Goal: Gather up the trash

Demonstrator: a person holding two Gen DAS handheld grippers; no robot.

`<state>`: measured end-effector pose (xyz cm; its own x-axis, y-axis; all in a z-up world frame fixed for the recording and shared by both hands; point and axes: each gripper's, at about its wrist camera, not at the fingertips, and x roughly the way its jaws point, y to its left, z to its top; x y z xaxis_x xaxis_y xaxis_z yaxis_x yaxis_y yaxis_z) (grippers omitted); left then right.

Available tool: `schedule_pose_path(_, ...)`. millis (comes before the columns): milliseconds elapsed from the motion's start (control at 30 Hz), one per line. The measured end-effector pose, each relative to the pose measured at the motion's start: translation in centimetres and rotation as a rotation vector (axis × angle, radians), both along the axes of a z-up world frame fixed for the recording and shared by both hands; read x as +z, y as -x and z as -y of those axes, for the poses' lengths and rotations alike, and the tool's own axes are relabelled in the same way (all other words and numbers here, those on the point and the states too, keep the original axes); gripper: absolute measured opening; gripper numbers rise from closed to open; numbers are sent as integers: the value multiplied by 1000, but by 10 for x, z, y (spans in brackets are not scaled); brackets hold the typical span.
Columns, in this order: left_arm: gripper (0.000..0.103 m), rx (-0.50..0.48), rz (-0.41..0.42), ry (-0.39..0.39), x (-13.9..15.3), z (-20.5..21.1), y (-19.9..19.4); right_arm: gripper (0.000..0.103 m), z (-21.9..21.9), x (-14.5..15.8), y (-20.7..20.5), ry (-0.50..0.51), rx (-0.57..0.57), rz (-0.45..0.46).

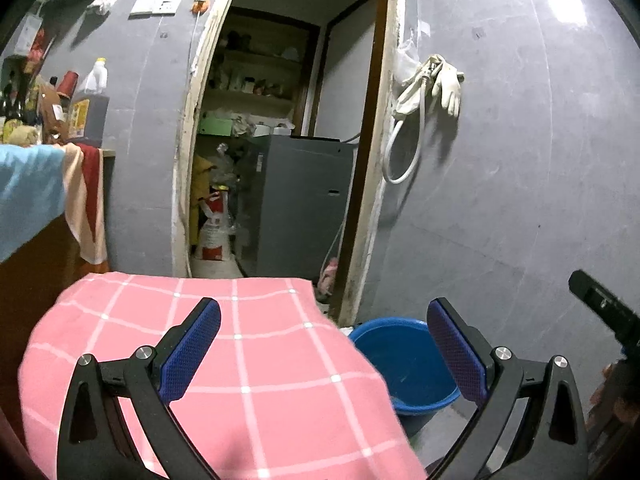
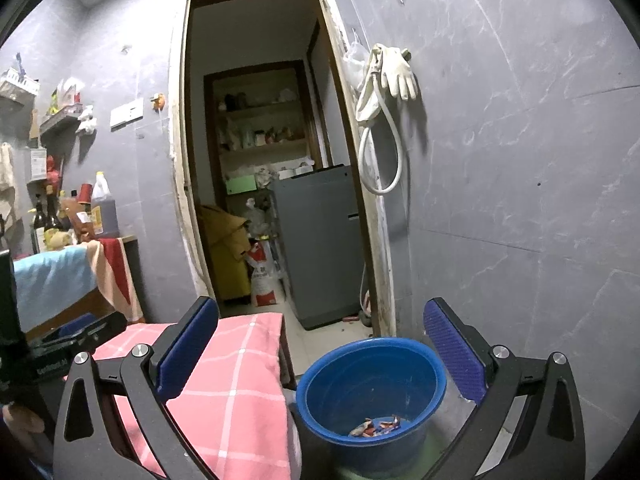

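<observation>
Now, left gripper (image 1: pixel 324 344): jaws spread wide with nothing between the blue pads, held above the pink checked cloth (image 1: pixel 224 360)
Right gripper (image 2: pixel 322 344): jaws likewise wide apart and empty, pointing over the blue bucket (image 2: pixel 372 384)
Trash (image 2: pixel 376 426): a few crumpled wrappers, orange, white and blue, lying on the bucket's bottom in the right wrist view; what they are exactly is too small to tell
Blue bucket: upright on the floor just beside the cloth's right edge, near the foot of the grey wall (image 2: pixel 520 160)
Pink checked cloth: draped over a low surface to the left of the bucket, bare on top
Doorway (image 2: pixel 256 140): straight ahead, opening onto shelves and a grey appliance (image 2: pixel 320 240)
Wall right of doorway: a white glove (image 2: pixel 396 70) and a looped white hose (image 2: pixel 380 152) hang there
Far left: bottles (image 2: pixel 102 208) crowd a counter, with blue and red-striped towels hanging over its edge
</observation>
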<state>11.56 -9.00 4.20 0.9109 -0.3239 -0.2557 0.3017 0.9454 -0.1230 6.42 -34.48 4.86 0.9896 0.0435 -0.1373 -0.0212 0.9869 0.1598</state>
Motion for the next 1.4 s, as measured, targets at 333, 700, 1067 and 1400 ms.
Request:
schedule_pose_path(333, 101, 18, 13, -56, -17, -10, 31, 103, -15, -7, 29, 38, -6, 32)
schedule_pose_path(700, 101, 36, -10, -47, -31, -18, 50, 103, -25, -24, 45, 36, -14, -15)
schedule_pose_path(1067, 101, 46, -40, -43, -43, -19, 50, 103, -20, -37, 44, 22, -28, -67)
schedule_pose_path(1400, 101, 50, -40, -42, -44, -21, 50, 103, -21, -39, 44, 22, -26, -74)
